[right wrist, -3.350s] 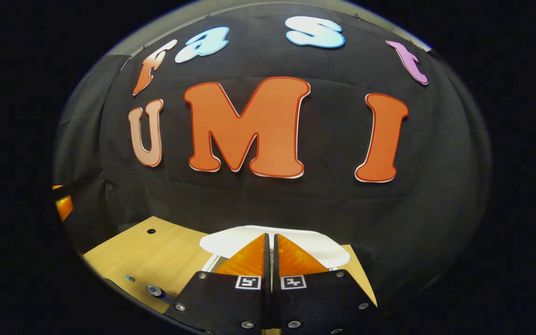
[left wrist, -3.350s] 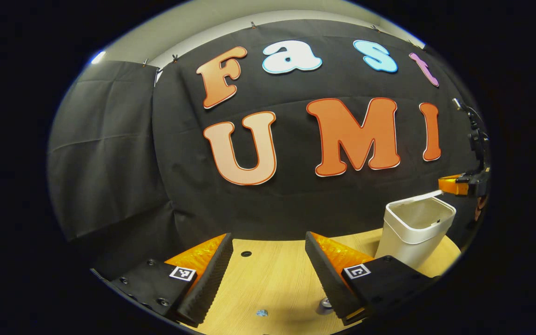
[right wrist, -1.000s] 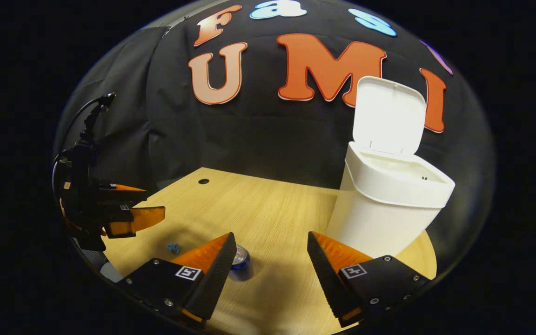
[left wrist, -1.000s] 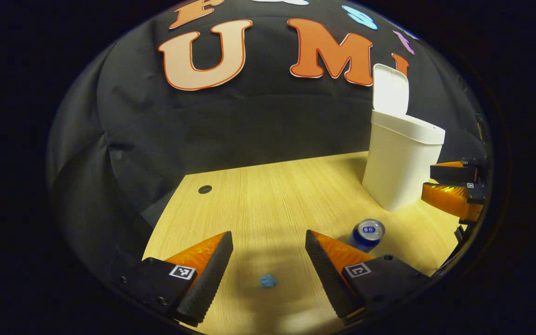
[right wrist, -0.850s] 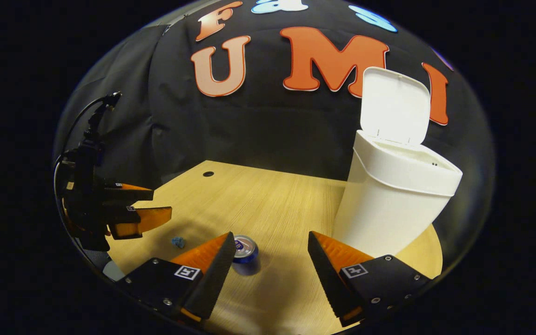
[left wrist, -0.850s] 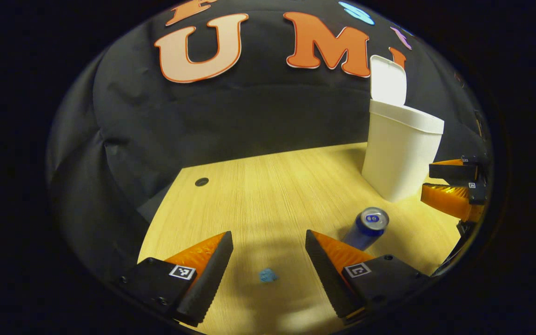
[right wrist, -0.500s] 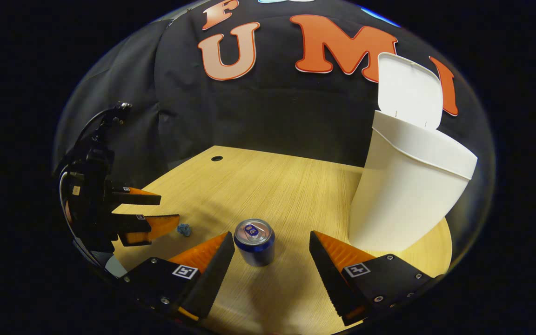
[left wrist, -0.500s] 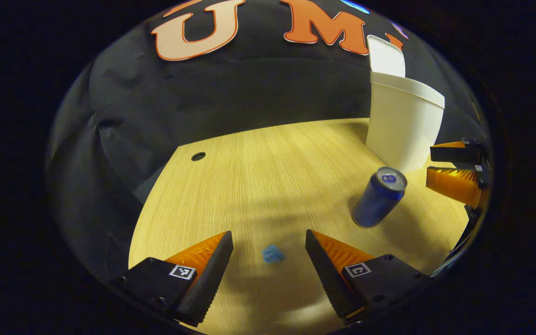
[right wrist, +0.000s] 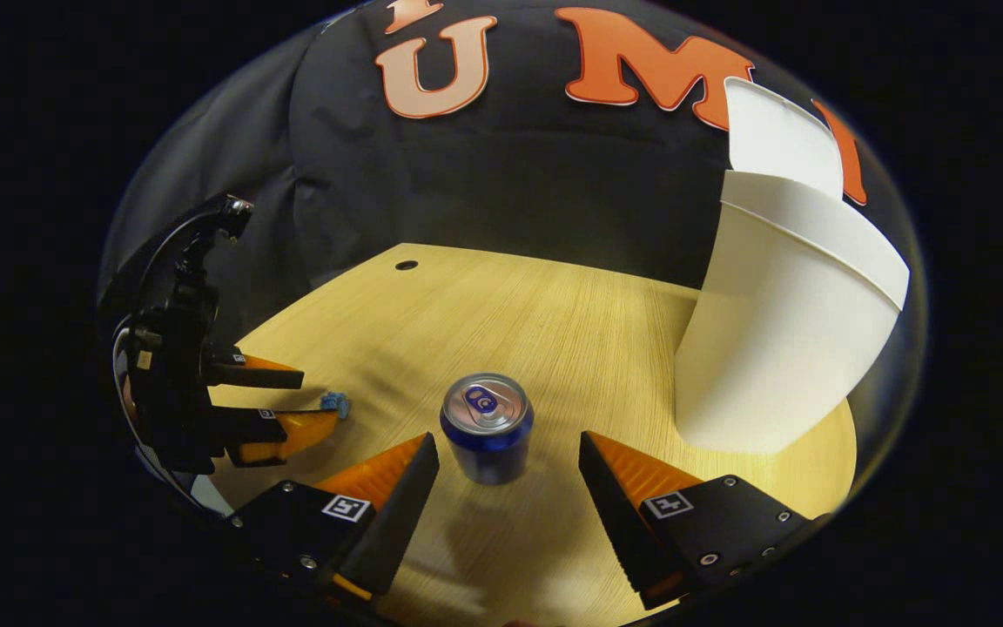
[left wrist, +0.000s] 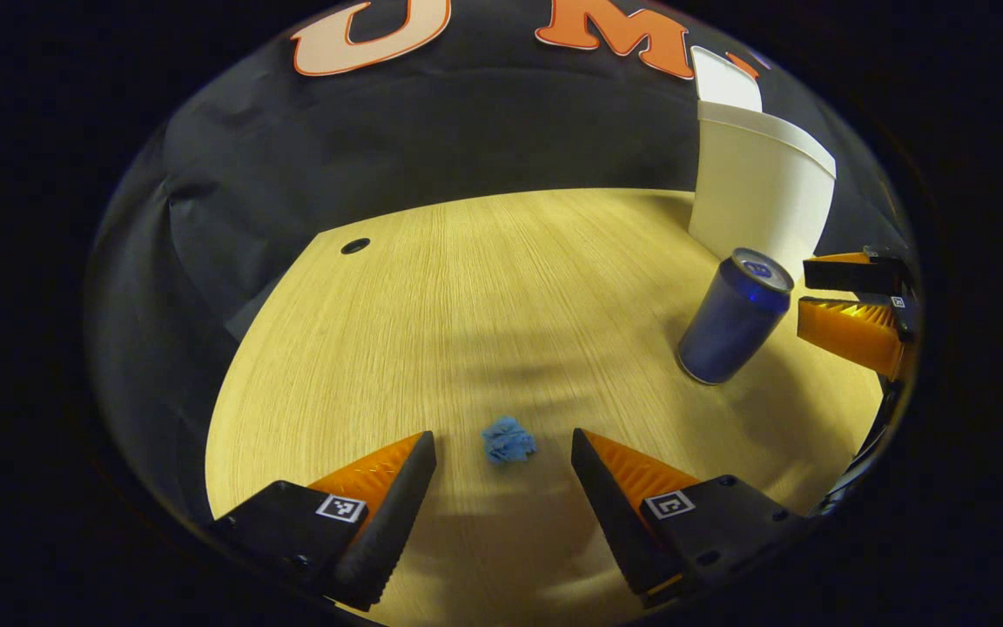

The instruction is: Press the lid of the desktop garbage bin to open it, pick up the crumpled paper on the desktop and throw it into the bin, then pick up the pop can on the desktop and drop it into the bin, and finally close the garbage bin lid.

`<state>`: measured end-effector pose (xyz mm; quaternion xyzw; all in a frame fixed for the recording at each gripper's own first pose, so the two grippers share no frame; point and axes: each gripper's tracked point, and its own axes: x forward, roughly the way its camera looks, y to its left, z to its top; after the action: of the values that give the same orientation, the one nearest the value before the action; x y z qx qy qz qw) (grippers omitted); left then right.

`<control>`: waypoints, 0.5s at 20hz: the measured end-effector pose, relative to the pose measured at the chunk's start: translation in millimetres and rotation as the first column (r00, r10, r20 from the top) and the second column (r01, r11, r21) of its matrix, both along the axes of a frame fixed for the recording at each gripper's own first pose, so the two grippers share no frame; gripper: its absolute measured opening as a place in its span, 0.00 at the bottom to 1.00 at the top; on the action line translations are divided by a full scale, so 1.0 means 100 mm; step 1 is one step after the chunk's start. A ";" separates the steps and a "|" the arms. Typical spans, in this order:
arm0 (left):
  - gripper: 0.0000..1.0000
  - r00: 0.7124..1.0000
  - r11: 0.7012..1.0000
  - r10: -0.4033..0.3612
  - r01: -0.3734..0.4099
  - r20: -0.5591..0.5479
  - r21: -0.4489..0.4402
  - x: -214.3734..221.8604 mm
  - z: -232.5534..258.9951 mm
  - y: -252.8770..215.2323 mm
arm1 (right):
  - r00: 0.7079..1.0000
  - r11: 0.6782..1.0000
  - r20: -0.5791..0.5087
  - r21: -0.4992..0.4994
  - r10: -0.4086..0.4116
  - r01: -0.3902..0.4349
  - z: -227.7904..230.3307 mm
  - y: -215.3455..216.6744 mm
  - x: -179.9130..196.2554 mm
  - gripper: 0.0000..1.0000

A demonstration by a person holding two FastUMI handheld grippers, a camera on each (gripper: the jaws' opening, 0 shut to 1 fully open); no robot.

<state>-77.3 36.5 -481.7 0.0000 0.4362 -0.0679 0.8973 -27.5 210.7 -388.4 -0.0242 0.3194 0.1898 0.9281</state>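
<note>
Left gripper view: left tongs (left wrist: 503,453) spread wide, lower than half a second ago. Crumpled paper (left wrist: 508,440) now sits just ahead of the tips, centred in the gap, untouched; earlier lay farther back between the fingers and smaller. Pop can (left wrist: 735,317) upright on the surface (left wrist: 467,287), off to the right, larger than before. Garbage bin (left wrist: 763,196) beyond the can, lid (left wrist: 726,78) raised, as in the frames of a second ago; 3.4 s ago lid still down under the pressed-together right tongs. Right tongs visible at the far right edge, spread, just beside the can.

Judgement: lid-opening step done. Paper pick in hand, approach nearly complete; remains to advance slightly, then pinch.

Right gripper view: right tongs (right wrist: 508,453) spread, dropped toward the surface compared with 0.5 s ago. Pop can (right wrist: 486,427) upright, between and just ahead of the tips, not touched; nearer and more centred than before. Garbage bin (right wrist: 780,331) to the right, near, lid (right wrist: 782,135) up. Left tongs (right wrist: 292,402) at left, spread, crumpled paper (right wrist: 335,403) right at their tips.

Judgement: both tongs pre-positioned over their targets at once. Task order puts paper first; can grasp likely to wait. Risk: paper small and light, easily nudged away by a finger on closing.
</note>
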 end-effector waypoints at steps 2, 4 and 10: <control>1.00 1.000 1.000 -0.005 0.005 -0.003 -0.008 0.00 -0.06 -0.03 | 1.000 1.000 -0.005 -0.003 -0.008 0.008 -0.05 0.02 0.03 0.98; 1.00 1.000 1.000 -0.023 0.023 0.006 -0.007 0.03 -0.07 -0.06 | 1.000 1.000 -0.001 -0.006 -0.012 0.012 -0.09 0.04 0.06 0.98; 0.89 0.997 0.997 -0.070 0.070 0.019 -0.037 0.10 -0.19 -0.18 | 1.000 0.999 -0.025 -0.031 -0.014 0.014 -0.19 0.07 0.08 0.98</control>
<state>-66.8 19.0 -500.5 -0.0012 0.4265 -0.1075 0.8981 -19.5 217.9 -407.2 -0.0339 0.3342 0.1787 0.9248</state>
